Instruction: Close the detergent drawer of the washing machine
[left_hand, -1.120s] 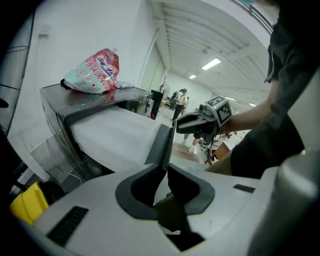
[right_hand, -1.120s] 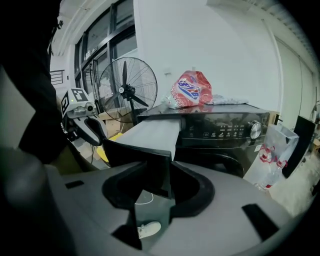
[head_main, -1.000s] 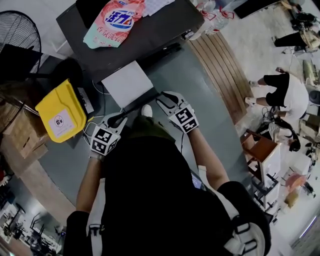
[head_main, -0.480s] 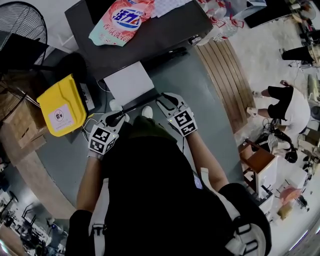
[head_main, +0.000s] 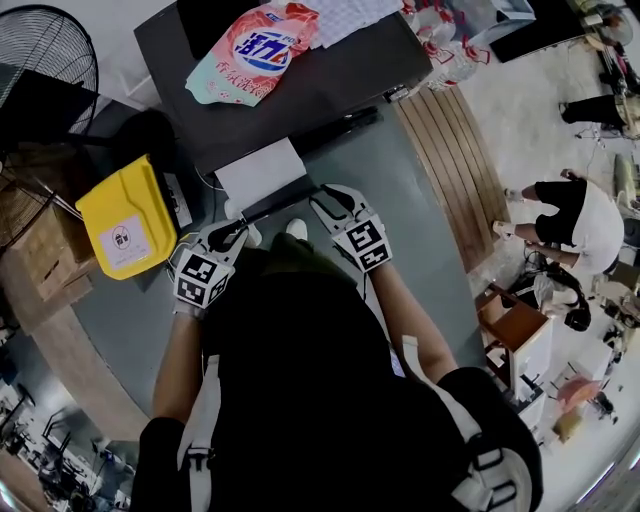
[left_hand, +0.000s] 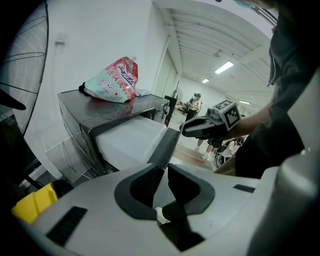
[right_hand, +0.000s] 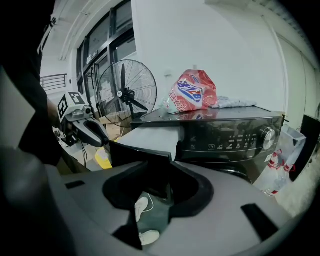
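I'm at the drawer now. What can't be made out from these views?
- Inside of the detergent drawer: all views show only its white top and dark front.
- Washer door: head view, under the machine top and the person's body; mostly behind the right gripper in its own view.
- Control panel print: right gripper view, too small to read.
- Drawer slot: hidden by the drawer itself.

— We see a dark grey washing machine with a white detergent drawer, its front black.
— And we see a pink pouch with a blue-and-white logo, and a yellow bin, perhaps pale-labelled.
— Black-and-white square markers on our left gripper and right gripper.
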